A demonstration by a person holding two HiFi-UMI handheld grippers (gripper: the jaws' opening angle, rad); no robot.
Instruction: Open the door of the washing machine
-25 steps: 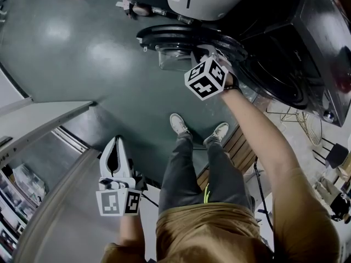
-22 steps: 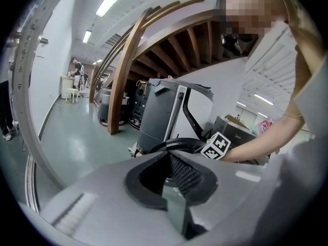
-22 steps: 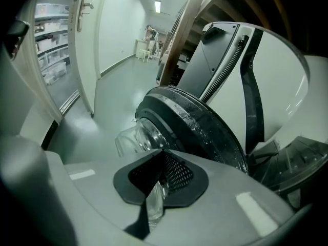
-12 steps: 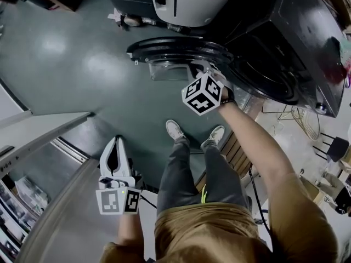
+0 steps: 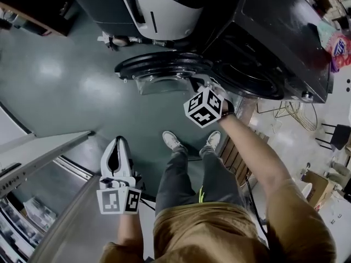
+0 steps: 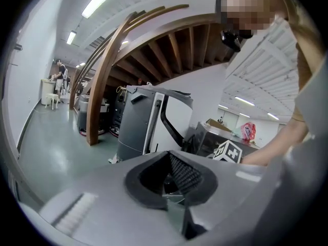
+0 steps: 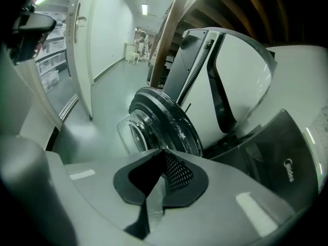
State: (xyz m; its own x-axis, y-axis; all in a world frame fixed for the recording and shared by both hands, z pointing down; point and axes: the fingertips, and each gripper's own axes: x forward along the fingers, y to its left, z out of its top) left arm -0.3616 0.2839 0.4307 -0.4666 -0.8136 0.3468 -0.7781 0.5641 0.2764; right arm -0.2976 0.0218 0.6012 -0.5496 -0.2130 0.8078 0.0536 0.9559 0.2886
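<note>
The round black door with its clear glass bowl (image 5: pixel 164 69) stands swung wide open from the black washing machine (image 5: pixel 274 32). Beside its rim the right tongs (image 5: pixel 199 83) are clenched and empty. The left tongs (image 5: pixel 117 144) hang low, also clenched and empty.

The washing machine (image 5: pixel 285 32) stands at the floor's (image 5: pixel 66 64) far right, its door (image 5: pixel 159 67) swung out to the left of the drum opening (image 5: pixel 247 75). The right gripper (image 5: pixel 202 84) is just beside the door's near rim. The left gripper (image 5: pixel 117 142) is well apart, left of the person's legs (image 5: pixel 192 169).

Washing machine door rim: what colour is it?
The rim is black, around a clear glass bowl; clearest in the right gripper view.
</note>
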